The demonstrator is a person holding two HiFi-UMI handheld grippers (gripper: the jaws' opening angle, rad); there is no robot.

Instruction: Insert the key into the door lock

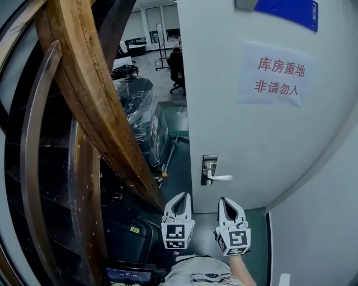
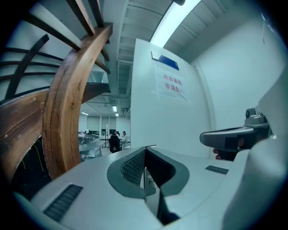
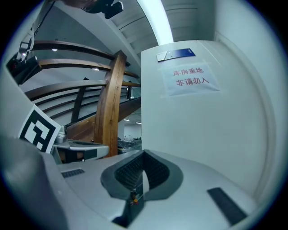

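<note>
Left gripper was clamped shut, and in its own view there was a thin silvery sliver pinched between the pads. I'm fairly sure that was the key, but couldn't make out more than that. Right gripper sat just beside it, jaws fully closed with nothing I could see in them. Both faced the white door. The door lock with its lever handle was a little ahead of the tips, roughly between the two, touching neither. Higher up the door was a paper notice with red characters, and above that a blue plate. Off to the left gripper's left ran a curved wooden stair rail
</note>
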